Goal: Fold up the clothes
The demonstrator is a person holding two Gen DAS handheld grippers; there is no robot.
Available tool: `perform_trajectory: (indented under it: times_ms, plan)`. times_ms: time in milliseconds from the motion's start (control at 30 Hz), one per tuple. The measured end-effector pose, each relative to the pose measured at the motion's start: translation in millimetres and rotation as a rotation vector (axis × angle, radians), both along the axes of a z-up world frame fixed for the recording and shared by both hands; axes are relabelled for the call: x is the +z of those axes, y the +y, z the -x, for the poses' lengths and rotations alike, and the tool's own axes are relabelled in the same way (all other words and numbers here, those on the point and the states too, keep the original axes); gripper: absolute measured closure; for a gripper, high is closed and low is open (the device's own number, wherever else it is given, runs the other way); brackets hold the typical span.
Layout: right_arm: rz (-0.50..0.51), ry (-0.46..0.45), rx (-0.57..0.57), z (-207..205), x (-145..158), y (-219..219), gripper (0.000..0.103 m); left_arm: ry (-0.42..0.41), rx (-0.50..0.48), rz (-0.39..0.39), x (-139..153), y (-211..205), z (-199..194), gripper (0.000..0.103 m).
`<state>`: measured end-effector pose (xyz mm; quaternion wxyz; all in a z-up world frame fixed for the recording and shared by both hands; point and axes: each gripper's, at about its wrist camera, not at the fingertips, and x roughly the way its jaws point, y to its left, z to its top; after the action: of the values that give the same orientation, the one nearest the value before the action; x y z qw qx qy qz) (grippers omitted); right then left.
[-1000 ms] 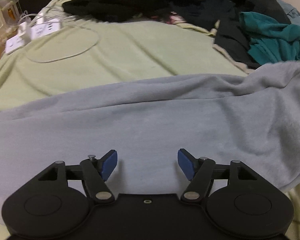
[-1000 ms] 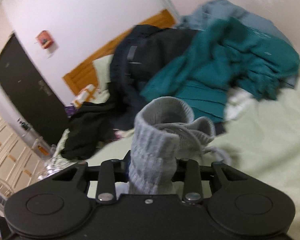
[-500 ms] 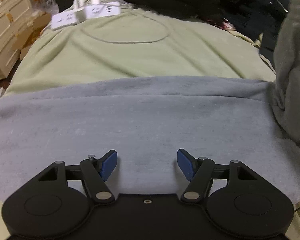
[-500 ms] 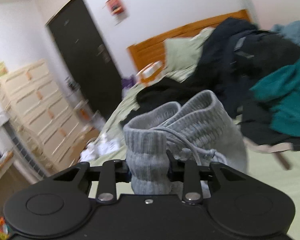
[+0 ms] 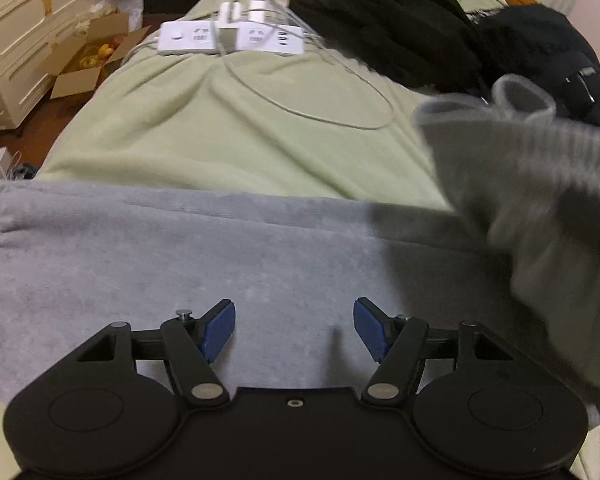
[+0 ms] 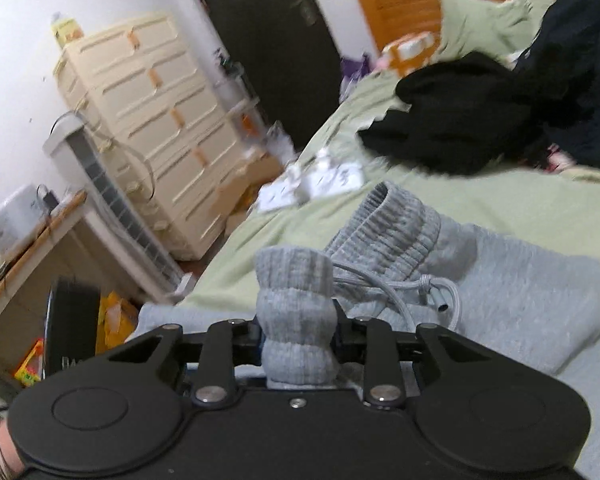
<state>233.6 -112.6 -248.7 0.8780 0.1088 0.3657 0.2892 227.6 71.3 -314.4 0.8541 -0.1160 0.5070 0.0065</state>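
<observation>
Right gripper [image 6: 298, 334], clamped on the grey sweatpants' [image 5: 180, 264] waistband [image 6: 296, 304], has swung across over the legs; left gripper [image 5: 294, 330] hangs open, empty; the fold's nearly over.

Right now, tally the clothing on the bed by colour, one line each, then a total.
Grey: 1, the sweatpants, with their ribbed waistband pinched in the right gripper.
Black or very dark: at least 2, a black fleecy garment and a dark heap beside it; pieces within the heap cannot be separated.
Total: at least 3.
</observation>
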Motion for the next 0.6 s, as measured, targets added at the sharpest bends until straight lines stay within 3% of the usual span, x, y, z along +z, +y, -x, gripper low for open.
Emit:
perform_trajectory:
  times_ms: [200, 433, 600]
  plan:
    - [-0.012, 0.063, 0.006, -5, -30, 9, 0.076, -0.001, 0.026, -0.015, -1, 19, 1, 0.033]
    - [-0.017, 0.076, 0.088, 1, -29, 30, 0.076, -0.025, 0.126, 0.021, 5, 48, 9, 0.033]
    - [0.010, 0.111, 0.111, 8, -50, 45, 0.076, -0.034, 0.172, 0.024, 8, 64, 12, 0.033]
